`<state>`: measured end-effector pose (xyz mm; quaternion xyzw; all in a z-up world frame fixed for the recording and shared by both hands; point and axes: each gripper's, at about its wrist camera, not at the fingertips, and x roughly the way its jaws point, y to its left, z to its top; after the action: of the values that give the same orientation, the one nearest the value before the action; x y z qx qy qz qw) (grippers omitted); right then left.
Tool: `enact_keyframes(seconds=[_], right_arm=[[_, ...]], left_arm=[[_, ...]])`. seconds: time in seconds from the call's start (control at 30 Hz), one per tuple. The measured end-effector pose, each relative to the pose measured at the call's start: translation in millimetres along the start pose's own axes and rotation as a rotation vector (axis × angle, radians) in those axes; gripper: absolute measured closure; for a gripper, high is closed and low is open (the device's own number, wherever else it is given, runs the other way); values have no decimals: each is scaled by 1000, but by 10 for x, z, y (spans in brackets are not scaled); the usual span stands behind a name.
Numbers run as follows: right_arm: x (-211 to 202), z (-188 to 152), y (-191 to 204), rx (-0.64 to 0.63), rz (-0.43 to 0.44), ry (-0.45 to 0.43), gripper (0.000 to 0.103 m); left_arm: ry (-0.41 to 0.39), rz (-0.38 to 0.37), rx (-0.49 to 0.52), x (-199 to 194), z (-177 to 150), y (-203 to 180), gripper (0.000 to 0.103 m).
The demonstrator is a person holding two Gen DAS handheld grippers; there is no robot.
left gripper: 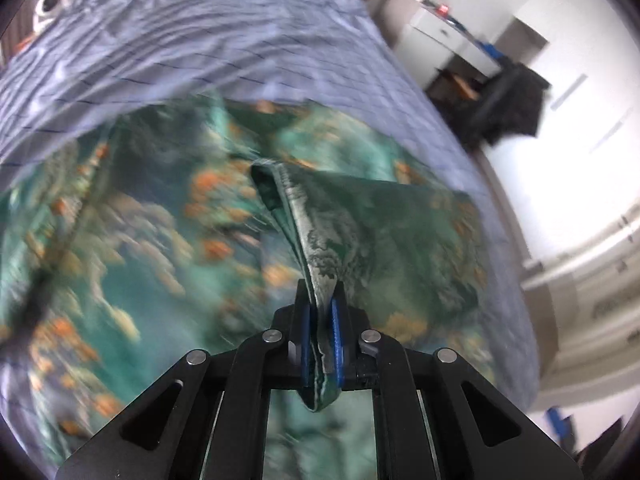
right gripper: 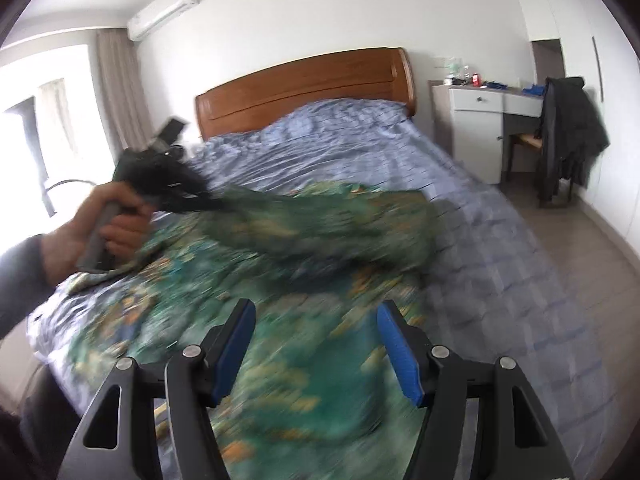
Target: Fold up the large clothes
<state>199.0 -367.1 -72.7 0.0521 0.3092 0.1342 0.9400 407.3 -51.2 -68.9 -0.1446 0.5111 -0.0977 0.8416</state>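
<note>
Clamped between the left gripper (left gripper: 321, 312) pads, a hem of the green floral garment (left gripper: 168, 232) rises off the blue checked bedspread (left gripper: 208, 36). Right gripper (right gripper: 316, 344) hovers with jaws apart, empty. Folding looks barely started; most cloth lies spread out.

green garment (left gripper: 380, 232) (orange, cream print); blue checked bedsheet (left gripper: 224, 32); blue-padded tongs (right gripper: 318, 346).

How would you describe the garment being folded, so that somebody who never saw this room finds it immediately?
Start at the bed with the wooden headboard and the blue checked cover. The garment lies spread across its near half, one edge pinched in the left hand-held gripper. It is the only green fabric with orange patches; the dark jacket hangs on a chair beside the bed.
</note>
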Motion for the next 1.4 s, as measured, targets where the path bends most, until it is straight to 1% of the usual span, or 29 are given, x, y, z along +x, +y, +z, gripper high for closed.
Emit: enact_keyframes(seconds=[0.07,0.13,0.2,0.23,0.27,0.3,0.37,0.43,0.5,0.57,0.63,0.67,0.73,0.77,0.83,0.93,1.03,1.2,1.3,1.4], right_arm=[[237,162,-144,-1,-22,22,38],[539,316,-279,-2,-33,61,38],[1000,519,-430,-16,-41,134,38],[1213,609,-494,-20,-36,163,41],[1391,687,-544,-22,-30,186,53],[1580,775,-598,-21,-25,209,61],[2005,994,-726,9,-29,249,83],[2356,1159,-778,31,-32,259,92],[2638,1266,-796,51,-26,277,93],[2899,1336,-802,68,-39,272,93],[3181,1358,-851,100,-53,286,93],[3296,1337,-888,123,-55,306,93],[3538,1197,-997,179,-59,396,97],[3607,1136,-1026,193,-51,422,97],[3615,1083,-1051,206,-38,415,97],[3483,1062,-1075,237,-24,421,97],[3221,943,-999,191,-16,440,97],[2673,603,-852,142,28,465,97],[2394,368,-810,152,52,493,97],[2211,222,-797,168,40,498,97]], left_arm=[[18,15,-21,128,3,166,96],[54,18,-41,355,-73,305,96],[66,18,-50,500,-152,371,96],[66,18,-52,565,-179,387,96],[64,19,-52,609,-200,401,96],[59,18,-53,635,-212,405,95],[55,20,-51,686,-253,433,95],[50,29,-42,733,-285,435,94],[46,30,-42,761,-295,446,94],[40,30,-40,818,-306,463,93],[35,35,-31,837,-327,461,93],[31,38,-26,842,-335,452,93],[22,46,-8,861,-355,439,92],[20,48,-2,861,-371,443,92],[16,54,7,879,-381,446,92],[11,54,9,893,-375,456,92],[5,54,6,904,-381,461,92],[1,63,9,889,-419,458,91],[1,74,18,891,-423,440,91],[-6,94,37,917,-427,410,91]])
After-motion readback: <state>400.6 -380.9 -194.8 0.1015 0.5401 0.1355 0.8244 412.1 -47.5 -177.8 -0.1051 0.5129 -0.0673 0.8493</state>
